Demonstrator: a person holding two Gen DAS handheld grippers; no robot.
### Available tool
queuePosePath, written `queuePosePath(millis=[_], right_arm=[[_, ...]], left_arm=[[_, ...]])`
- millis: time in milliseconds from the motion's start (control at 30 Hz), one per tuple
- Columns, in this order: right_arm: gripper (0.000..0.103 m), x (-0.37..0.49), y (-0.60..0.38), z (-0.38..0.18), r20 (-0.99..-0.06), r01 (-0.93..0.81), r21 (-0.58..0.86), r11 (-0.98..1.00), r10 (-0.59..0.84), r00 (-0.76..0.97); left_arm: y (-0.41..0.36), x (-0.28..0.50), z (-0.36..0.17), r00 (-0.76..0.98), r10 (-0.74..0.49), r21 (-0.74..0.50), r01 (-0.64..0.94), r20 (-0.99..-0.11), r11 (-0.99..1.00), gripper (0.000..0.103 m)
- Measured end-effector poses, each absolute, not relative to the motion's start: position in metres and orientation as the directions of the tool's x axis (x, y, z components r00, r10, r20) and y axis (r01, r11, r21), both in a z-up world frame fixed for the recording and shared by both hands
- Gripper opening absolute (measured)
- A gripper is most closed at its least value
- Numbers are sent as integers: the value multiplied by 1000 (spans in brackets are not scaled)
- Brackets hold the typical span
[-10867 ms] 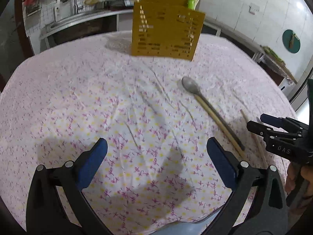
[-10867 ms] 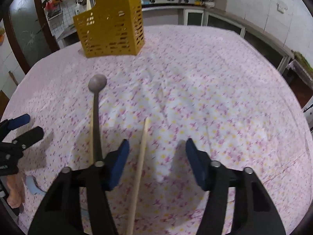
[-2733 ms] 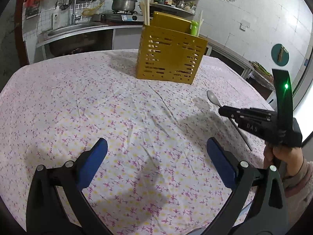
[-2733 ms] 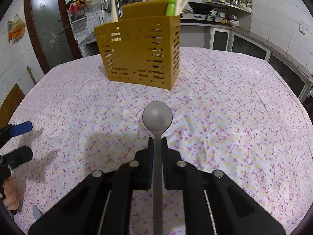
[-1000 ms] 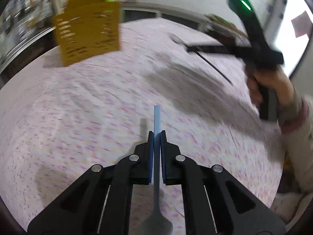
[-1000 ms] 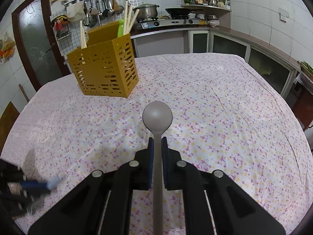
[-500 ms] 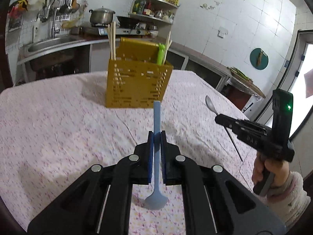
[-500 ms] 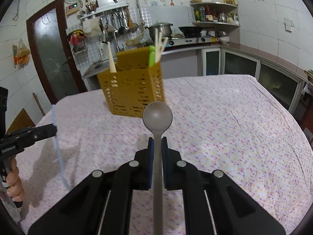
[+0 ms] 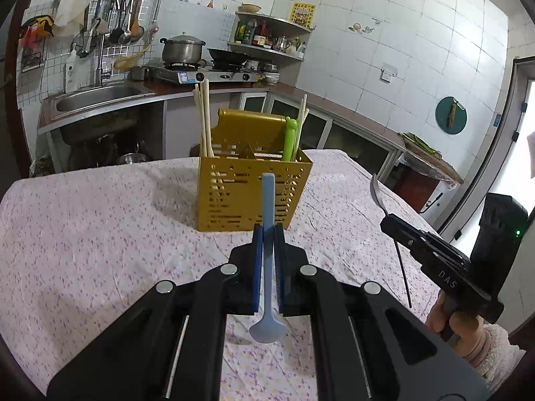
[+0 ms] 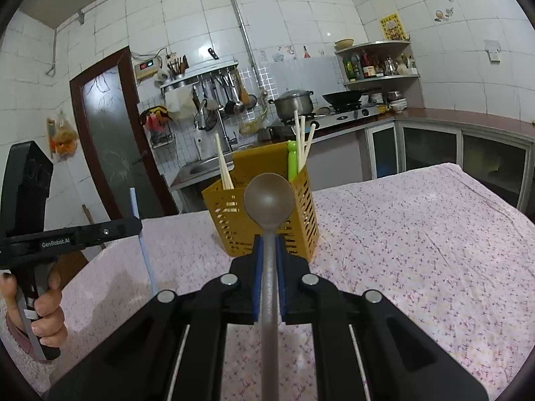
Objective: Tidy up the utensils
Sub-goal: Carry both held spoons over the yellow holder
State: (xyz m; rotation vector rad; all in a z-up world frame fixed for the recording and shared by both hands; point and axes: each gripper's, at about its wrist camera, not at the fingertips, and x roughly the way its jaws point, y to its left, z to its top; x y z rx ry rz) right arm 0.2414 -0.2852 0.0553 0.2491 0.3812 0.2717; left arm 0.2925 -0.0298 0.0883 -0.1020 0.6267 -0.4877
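Two grippers, "GenRobot.AI" left gripper clamping a blue spoon, "DAS" right gripper clamping a grey spoon.

The left gripper, wide open and empty over the bench a few seconds back, now clamps a blue spoon and has lifted it clear. The chopsticks that lay beside the grey spoon have left the bench, and the right gripper has raised that spoon toward the yellow basket.

Home kitchen — gas stove, sink, tiled walls
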Motion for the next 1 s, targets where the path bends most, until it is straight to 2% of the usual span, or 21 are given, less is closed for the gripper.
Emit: queuePosePath(millis=[367, 700, 1000], right_arm=[[8, 271, -296, 63, -287, -231, 359, 904, 343, 895], [8, 322, -295, 103, -109, -238, 348, 907, 291, 950], [8, 390, -290, 116, -22, -232, 387, 893, 260, 965]], left_arm=[[-34, 316, 121, 730, -450, -207, 404, -515, 891, 5], [-43, 349, 186, 812, -425, -163, 393, -400, 905, 5], [-57, 403, 214, 873, -366, -72, 363, -322, 929, 5]])
